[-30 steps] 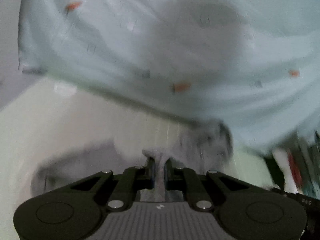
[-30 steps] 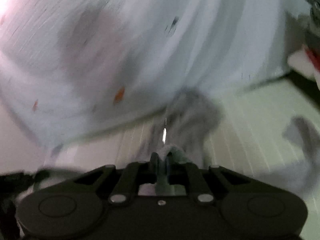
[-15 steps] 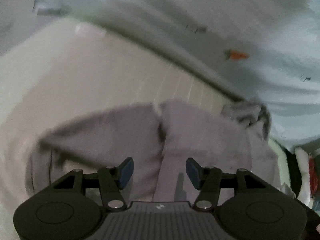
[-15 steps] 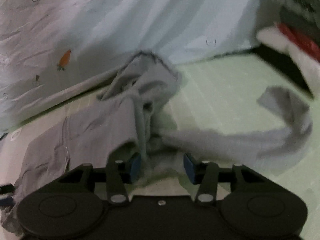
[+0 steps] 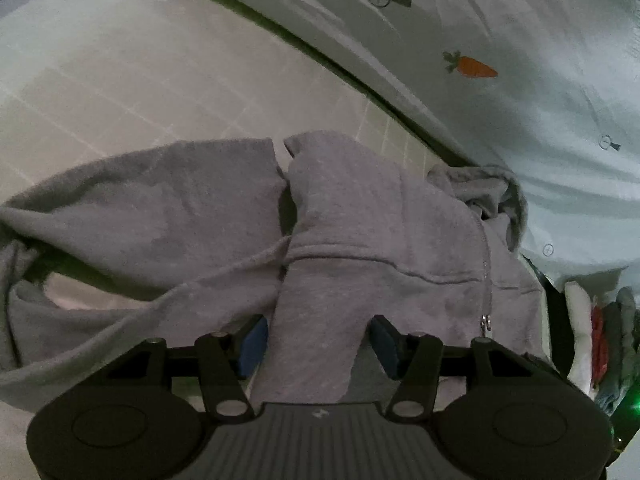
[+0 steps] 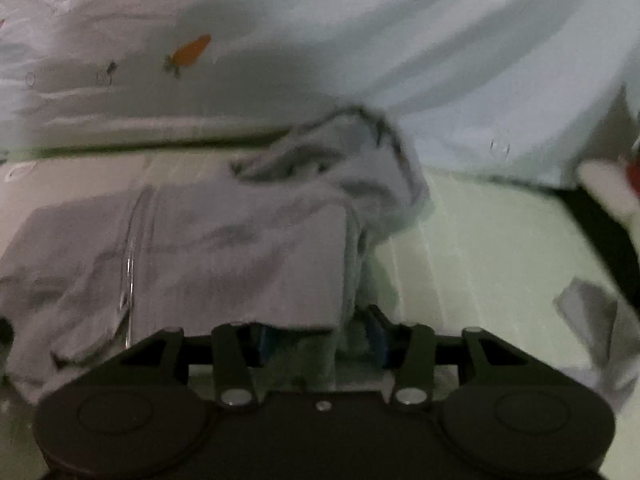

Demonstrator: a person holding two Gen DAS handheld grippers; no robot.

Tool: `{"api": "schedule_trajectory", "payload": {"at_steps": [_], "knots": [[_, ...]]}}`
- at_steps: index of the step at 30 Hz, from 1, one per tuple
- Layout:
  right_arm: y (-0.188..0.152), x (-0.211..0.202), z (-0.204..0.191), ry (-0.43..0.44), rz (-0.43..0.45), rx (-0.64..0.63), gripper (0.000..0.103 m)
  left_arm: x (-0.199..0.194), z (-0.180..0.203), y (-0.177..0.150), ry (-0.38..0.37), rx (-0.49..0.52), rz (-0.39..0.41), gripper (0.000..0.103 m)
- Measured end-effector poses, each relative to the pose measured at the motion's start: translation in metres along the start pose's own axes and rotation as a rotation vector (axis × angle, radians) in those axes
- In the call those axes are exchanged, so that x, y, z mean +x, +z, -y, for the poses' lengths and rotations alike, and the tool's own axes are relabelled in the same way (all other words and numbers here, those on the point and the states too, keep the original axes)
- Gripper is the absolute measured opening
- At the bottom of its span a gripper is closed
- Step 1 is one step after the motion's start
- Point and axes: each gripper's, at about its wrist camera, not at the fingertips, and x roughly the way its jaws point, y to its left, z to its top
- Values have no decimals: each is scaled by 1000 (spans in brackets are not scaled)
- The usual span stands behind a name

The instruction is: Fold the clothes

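One grey zip hoodie [image 5: 360,240] lies spread on the pale mat [image 5: 120,80]. The left gripper [image 5: 316,340] stands wide over a folded sleeve; the right gripper [image 6: 320,338], also spread, straddles the hem. Behind lies one carrot-print sheet [image 5: 520,40].

I see a grey zip-up hoodie [image 5: 360,248] lying rumpled on the pale mat, zipper [image 5: 485,280] closed, hood [image 6: 352,168] bunched against the bedsheet.

The left gripper [image 5: 318,340] has its two fingers spread wide apart and grips nothing. The right gripper [image 6: 322,338] also has its fingers parted, with a gap between the blue pads [image 6: 378,340].
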Motion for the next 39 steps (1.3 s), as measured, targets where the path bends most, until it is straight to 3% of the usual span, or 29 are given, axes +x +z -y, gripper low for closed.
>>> {"api": "schedule_trajectory", "payload": {"at_steps": [1,2,4,11,18,27,31,37,39], "knots": [[3,-4,2,-16,30,9,12,0,1,0,7,-1,-2,25],[5,-9,6,-34,48,15,3,0,2,0,17,1,-4,9],[8,-23,22,-88,96,27,2,-5,4,-2,21,5,13,4],[-19,-100,53,-153,156,-60,1,-51,11,-23,-15,28,70,3],[-77,-159,68,-109,86,-57,1,-107,10,-69,-33,10,93,3],[-143,-194,73,-22,28,-114,1,-131,-6,-157,72,-25,73,3],[-170,-206,82,-5,-39,-122,1,-140,-16,-188,110,-37,50,3],[-188,-196,83,64,-144,-90,3,-127,-40,-206,153,-97,-31,4],[-184,-199,78,62,-141,-97,7,-129,-39,-201,174,-77,-38,12]]}}
